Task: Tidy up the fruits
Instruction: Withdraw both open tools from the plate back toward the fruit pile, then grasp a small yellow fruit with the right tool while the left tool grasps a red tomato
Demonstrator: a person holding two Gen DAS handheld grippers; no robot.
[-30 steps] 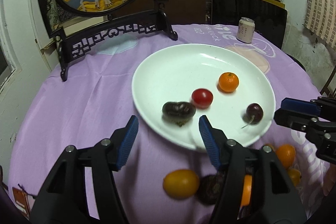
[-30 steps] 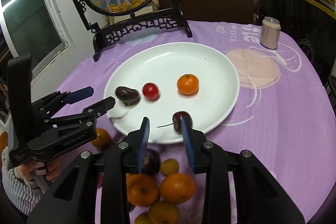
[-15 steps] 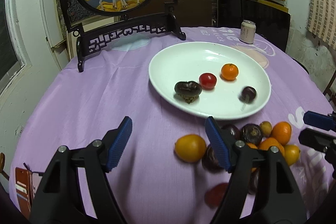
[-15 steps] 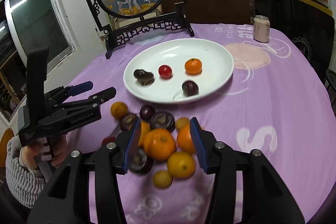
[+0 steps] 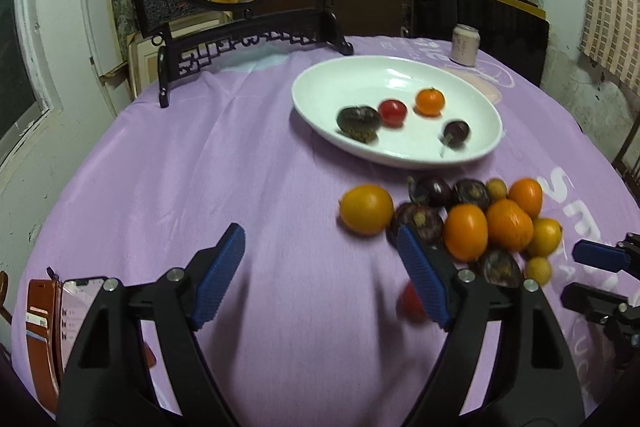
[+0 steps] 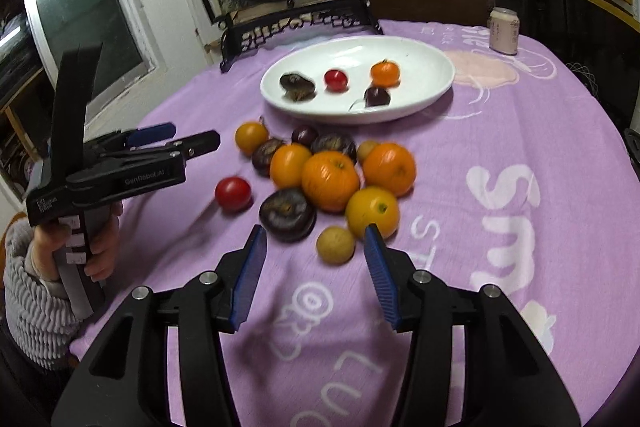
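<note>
Both grippers, left (image 5: 322,273) and right (image 6: 316,279), hang empty, jaws freshly widened, pulled back from the plate (image 6: 436,83). Four fruits sit plated; the pile (image 6: 332,175) on the desk awaits.

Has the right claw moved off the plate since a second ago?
Yes. The right claw, open and empty, has pulled back from the white plate, toward the camera, to the small tan fruit.

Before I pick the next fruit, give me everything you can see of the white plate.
The white plate is a wide, shallow oval dish, glossy like glazed ceramic, lying flat on the purple tablecloth beyond the loose fruit pile. It holds four pieces, each apart from the others: a dark wrinkled fruit, a small red tomato, a small orange and a dark cherry with its stem. Most of its surface is bare. Neither gripper touches it.
</note>
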